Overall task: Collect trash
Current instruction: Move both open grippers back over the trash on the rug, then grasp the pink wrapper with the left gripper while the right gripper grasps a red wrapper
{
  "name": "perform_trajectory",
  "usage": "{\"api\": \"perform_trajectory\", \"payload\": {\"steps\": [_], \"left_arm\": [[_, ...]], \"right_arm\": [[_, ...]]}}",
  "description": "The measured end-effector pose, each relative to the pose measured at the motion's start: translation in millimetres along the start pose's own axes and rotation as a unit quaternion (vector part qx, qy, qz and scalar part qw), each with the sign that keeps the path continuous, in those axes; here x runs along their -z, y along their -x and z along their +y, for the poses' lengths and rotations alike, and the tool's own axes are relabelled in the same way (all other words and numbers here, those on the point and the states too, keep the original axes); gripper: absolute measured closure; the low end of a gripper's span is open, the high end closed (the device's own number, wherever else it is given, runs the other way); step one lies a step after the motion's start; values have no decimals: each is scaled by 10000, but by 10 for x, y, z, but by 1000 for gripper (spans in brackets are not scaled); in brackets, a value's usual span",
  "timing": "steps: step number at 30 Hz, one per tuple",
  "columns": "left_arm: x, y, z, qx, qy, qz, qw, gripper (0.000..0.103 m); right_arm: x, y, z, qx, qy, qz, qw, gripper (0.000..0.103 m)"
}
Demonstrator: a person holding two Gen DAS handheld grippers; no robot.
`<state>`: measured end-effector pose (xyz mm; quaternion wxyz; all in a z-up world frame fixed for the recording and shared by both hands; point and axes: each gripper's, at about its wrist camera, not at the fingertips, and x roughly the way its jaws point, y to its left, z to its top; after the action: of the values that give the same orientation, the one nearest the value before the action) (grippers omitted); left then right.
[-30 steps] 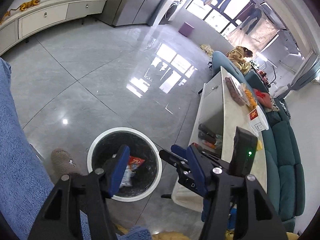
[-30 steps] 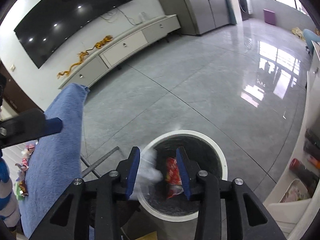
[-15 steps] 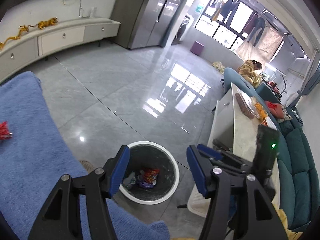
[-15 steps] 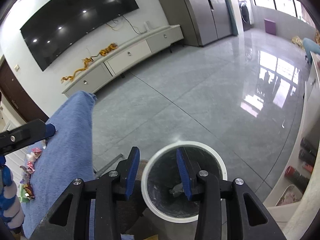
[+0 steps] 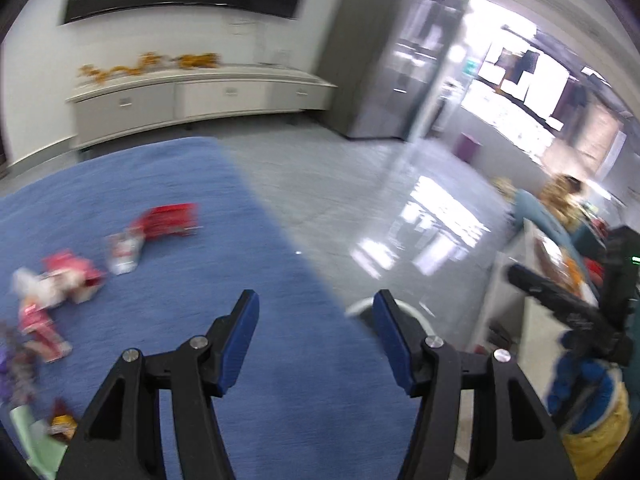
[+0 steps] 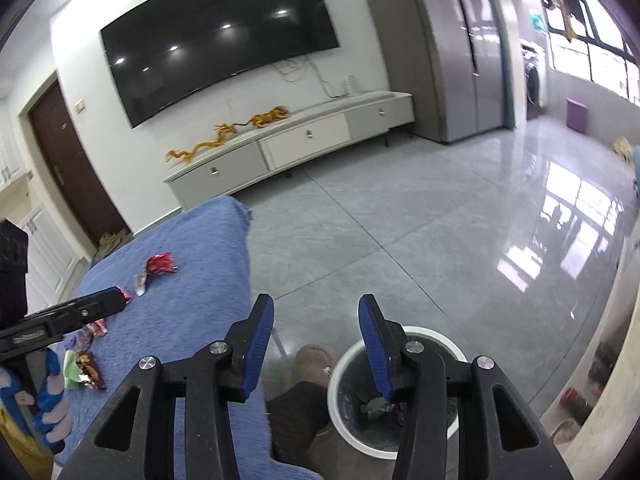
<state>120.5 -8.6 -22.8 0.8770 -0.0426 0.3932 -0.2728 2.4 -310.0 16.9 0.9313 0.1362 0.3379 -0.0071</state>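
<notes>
My left gripper (image 5: 316,304) is open and empty above the blue cloth (image 5: 160,320). Blurred wrappers lie on the cloth to its left: a red one (image 5: 168,220), a white one (image 5: 122,254) and pink ones (image 5: 68,280). My right gripper (image 6: 316,308) hangs above the floor by the white-rimmed trash bin (image 6: 436,335); its jaws are opening with nothing between them. A crumpled grey piece (image 6: 374,404) lies inside the bin. In the right wrist view a red wrapper (image 6: 160,262) and a silver one (image 6: 140,282) lie on the cloth.
A brown slipper (image 6: 312,360) lies beside the bin, against the cloth's edge. A low white cabinet (image 6: 304,140) stands along the far wall under a dark screen. A pale table (image 6: 616,392) with bottles is at the right. Shiny grey floor tiles stretch between them.
The white scrap between my right jaws is gone from them; that gripper rose and its jaws widened. My left gripper swung from over the bin to over the blue cloth.
</notes>
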Motion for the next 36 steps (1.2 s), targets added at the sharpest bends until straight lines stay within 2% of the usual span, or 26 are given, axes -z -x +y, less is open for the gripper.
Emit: {"api": "perform_trajectory", "payload": {"steps": [5,8,10,14,20,23,27,31,34,36], "left_arm": [[84,140,789,-662,734,-141,9950,45],[133,214,1148,-1340,995,-318,9855,42],[181,220,1339,-1575,1242,-364,9790,36],[291,155,1793,-1986,1719,-283,9645,36],[442,80,2153,-1928,2193,-73,9564,36],[514,53,2252,-1746,2308,50,9572,38],[525,25,2258,-1644,2165,102,9623,41],[503,-29,2278,-1550,2096,101,9654,49],[476,-60,2281,-1584,2034,57,9662,67],[464,-75,2312,-1508,2046,14,9672,68]], "right_arm": [[-75,-237,328,-244,310,152,9991,59],[-62,-369,508,-382,471,258,9978,58],[-66,-494,630,-493,582,360,9964,57],[-52,-707,839,-671,753,539,9934,57],[-4,-1006,1097,-933,980,802,9875,57],[23,-1146,1196,-1008,1060,943,9847,56],[36,-1322,1339,-1115,1178,1063,9810,56],[6,-1473,1504,-1225,1331,1085,9775,55],[-33,-1559,1609,-1308,1474,1062,9746,50],[-50,-1632,1683,-1377,1572,1054,9722,48]]}}
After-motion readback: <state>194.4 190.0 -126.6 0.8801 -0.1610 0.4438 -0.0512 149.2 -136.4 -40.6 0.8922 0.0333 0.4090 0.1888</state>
